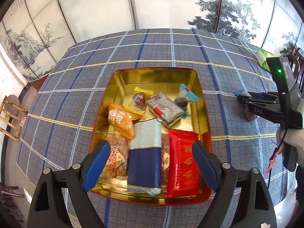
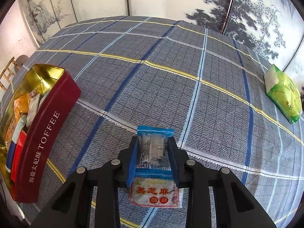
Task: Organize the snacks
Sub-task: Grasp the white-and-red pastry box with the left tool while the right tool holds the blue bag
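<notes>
Low centre of the right wrist view, my right gripper (image 2: 153, 158) is clamped on a blue-edged clear snack packet (image 2: 152, 144), blue pads pressing its two sides. Packet lies on the grey plaid tablecloth (image 2: 190, 87), w/ a second packet, white w/ red characters (image 2: 155, 193), lying just below it, partly under the jaws. Can't tell if the two touch.

Left edge of that view: the dark red toffee tin (image 2: 47, 127), gold inside, near the gripper but apart from it. A green tissue pack (image 2: 283, 95) sits far right, well apart from everything else.

In the left wrist view my left gripper (image 1: 150, 167) hangs over the tin's (image 1: 152, 72) near end, jaws wide apart, nothing between the pads. Inside the tin, bottom to top of frame: a red packet w/ gold print (image 1: 184, 163), a navy and pale blue packet (image 1: 145, 155), a clear packet of brownish snacks (image 1: 115, 159) partly under it, an orange packet (image 1: 121, 121), a yellow-edged clear candy (image 1: 139, 100), a grey packet (image 1: 164, 107), and a blue-edged dark candy (image 1: 185, 98) at the upper right corner.

Right side of this frame shows the right gripper (image 1: 245, 98) down at the cloth, my white-gloved hand (image 1: 290, 140) on its handle, green LED lit on its body.
</notes>
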